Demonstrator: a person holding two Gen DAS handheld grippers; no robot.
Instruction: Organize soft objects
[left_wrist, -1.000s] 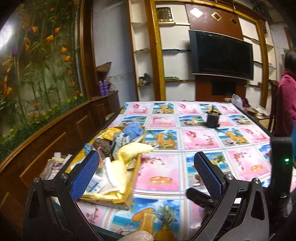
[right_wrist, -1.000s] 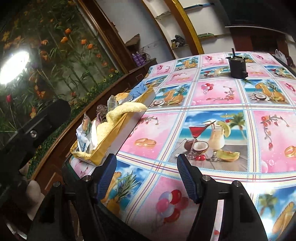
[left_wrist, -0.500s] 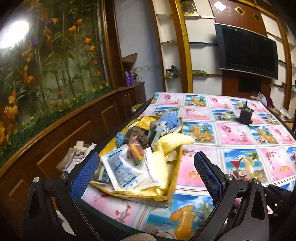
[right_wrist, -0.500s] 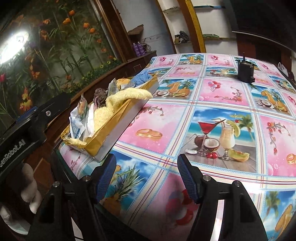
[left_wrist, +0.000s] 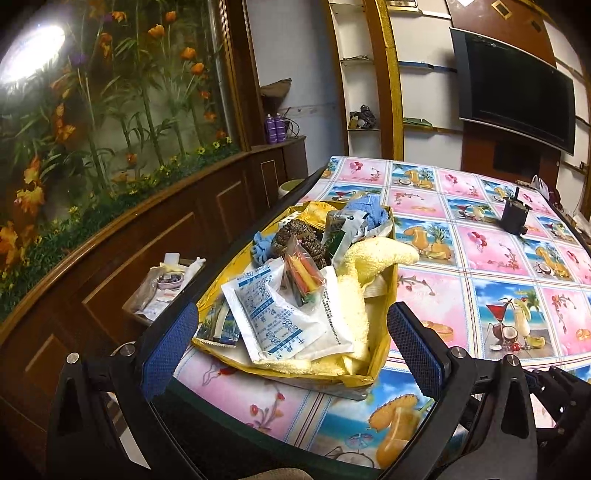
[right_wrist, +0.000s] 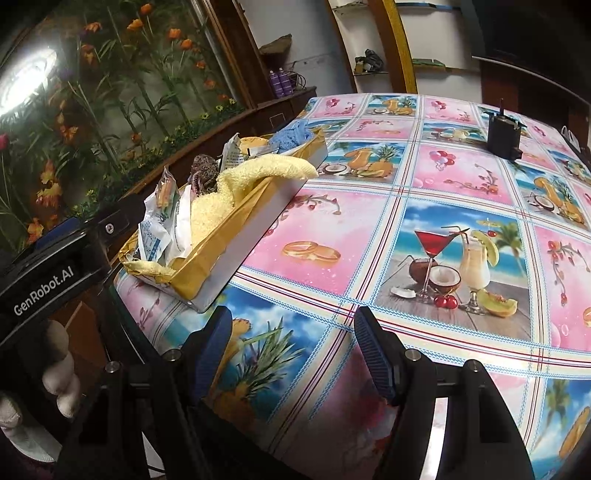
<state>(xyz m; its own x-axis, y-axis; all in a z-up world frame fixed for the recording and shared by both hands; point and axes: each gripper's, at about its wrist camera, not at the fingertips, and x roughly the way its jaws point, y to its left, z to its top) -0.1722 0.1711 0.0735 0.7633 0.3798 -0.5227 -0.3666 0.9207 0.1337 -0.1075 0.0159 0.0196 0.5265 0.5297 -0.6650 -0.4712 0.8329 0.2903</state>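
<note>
- A shallow yellow-lined box (left_wrist: 380, 354) holds the soft things and sits at the left edge of the tabletop (left_wrist: 436, 306), in the centre of the left wrist view and at middle left of the right wrist view.
- Inside it, a yellow towel (left_wrist: 373, 258) drapes over the box's right wall; a blue cloth (left_wrist: 369, 210) lies at the far end, a brown knitted piece (left_wrist: 295, 236) in the middle.
- White printed packets (left_wrist: 273, 314) and a clear bag of coloured sticks (left_wrist: 301, 275) lie on top near the front.
- The left hand-held gripper (left_wrist: 291, 354) points downward at the box, its blue pads wide apart on either side of the box's near end, touching nothing.
- The right hand-held gripper (right_wrist: 295, 354) tilts down over the bare patterned cloth at lower centre, jaws about half apart and empty.
- At lower left of the right wrist view, gloved fingers (right_wrist: 61, 384) wrap the left gripper's body.
- A small black container (right_wrist: 502, 134) stands well apart at upper right of the tabletop.
</note>
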